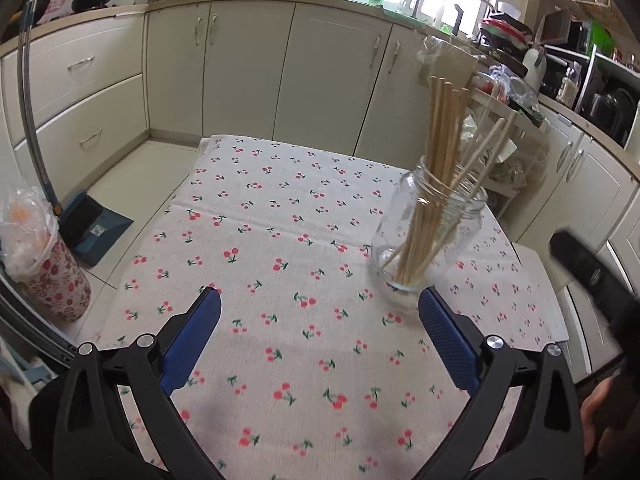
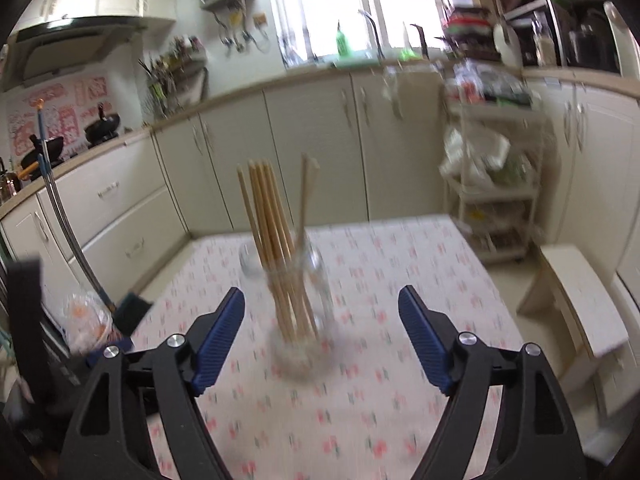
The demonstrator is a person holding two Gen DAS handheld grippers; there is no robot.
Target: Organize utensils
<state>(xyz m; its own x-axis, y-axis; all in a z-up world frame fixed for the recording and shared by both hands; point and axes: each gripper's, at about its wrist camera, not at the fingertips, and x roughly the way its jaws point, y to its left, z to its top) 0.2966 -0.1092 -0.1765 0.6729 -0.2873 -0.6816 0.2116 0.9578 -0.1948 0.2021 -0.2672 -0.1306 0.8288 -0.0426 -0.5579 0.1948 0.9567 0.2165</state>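
Observation:
A clear glass jar [image 1: 430,236] stands upright on the cherry-print tablecloth [image 1: 280,220] and holds several wooden chopsticks [image 1: 442,136]. In the left wrist view it is to the right, just beyond my right fingertip. My left gripper [image 1: 320,300] is open and empty above the cloth. In the blurred right wrist view the same jar [image 2: 300,320] with its chopsticks [image 2: 272,216] stands between my fingers, a little ahead. My right gripper [image 2: 322,300] is open and empty. Its dark body [image 1: 588,268] shows at the right edge of the left wrist view.
Cream kitchen cabinets [image 1: 248,68] run behind the table. A dustpan [image 1: 92,228] and a floral bin [image 1: 52,280] with a plastic bag stand on the floor at the left. A white rack [image 2: 496,184] and a small stool [image 2: 580,300] stand at the right.

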